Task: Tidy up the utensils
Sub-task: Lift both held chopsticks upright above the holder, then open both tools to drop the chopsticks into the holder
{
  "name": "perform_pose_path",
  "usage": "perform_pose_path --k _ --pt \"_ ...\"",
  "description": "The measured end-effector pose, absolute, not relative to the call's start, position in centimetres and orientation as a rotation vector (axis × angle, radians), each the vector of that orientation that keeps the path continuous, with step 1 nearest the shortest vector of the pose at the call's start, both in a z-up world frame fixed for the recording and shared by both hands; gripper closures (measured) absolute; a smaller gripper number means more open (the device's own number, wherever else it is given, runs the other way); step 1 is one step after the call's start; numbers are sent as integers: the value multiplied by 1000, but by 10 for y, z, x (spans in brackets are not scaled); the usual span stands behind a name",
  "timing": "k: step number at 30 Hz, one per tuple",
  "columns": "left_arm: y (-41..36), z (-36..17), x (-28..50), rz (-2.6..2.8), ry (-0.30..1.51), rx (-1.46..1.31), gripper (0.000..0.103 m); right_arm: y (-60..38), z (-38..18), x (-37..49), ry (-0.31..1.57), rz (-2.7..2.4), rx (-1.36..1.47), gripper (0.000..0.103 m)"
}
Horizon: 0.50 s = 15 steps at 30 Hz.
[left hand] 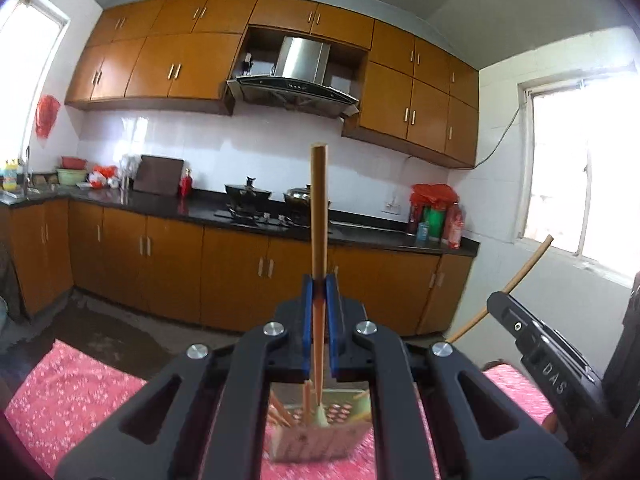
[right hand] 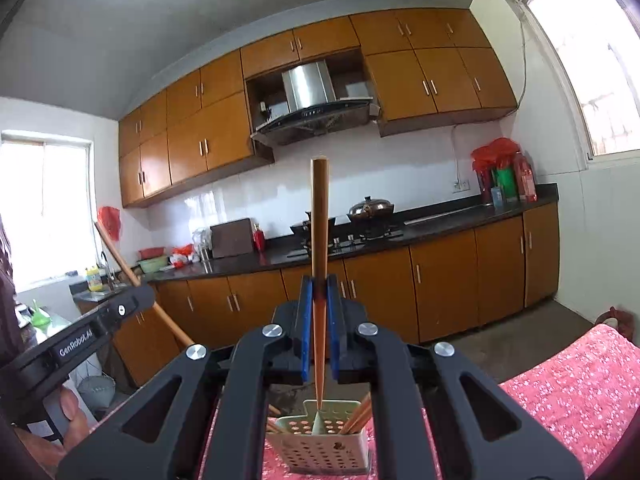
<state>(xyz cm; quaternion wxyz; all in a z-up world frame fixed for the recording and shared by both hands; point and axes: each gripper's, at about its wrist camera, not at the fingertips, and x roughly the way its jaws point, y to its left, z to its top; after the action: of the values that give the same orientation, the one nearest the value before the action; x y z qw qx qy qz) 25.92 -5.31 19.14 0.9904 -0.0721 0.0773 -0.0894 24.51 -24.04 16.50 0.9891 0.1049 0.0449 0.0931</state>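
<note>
Orange-brown kitchen cabinets run along the far wall under a white tiled backsplash, with a black countertop and a steel range hood above the stove.

Closest to the left wrist camera, the left gripper has its blue pads pressed together on a single wooden chopstick, which runs between them and sticks out past the tips, pointing up toward the hood. The right gripper does the same in its own view, pinching a second chopstick that rises straight ahead of its tips.

Beneath each gripper, seen through the gap in its frame, stands a pale perforated utensil holder on a pink floral tablecloth. More chopsticks lean inside the holder, some toward its right side and some toward its left. The lower end of each held chopstick appears over the holder's open top.

Further out, the right gripper's black body shows at the right edge of the left view with its chopstick slanting up toward a window. On the counter sit two lidded pots on the stove, a dark cutting board against the tiles, and red and green bottles near the corner.
</note>
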Motion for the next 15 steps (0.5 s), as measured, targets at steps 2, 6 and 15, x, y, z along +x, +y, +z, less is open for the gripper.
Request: perform_pose_path --k 2,6,15 --pt "-57 180 274 -177 178 -142 95 -237 152 256 123 185 192 95" --pt "-55 154 298 -184 240 -179 95 -233 136 269 178 190 173 95" --pt "-44 143 306 -178 266 -199 78 -231 136 266 206 207 171 79"
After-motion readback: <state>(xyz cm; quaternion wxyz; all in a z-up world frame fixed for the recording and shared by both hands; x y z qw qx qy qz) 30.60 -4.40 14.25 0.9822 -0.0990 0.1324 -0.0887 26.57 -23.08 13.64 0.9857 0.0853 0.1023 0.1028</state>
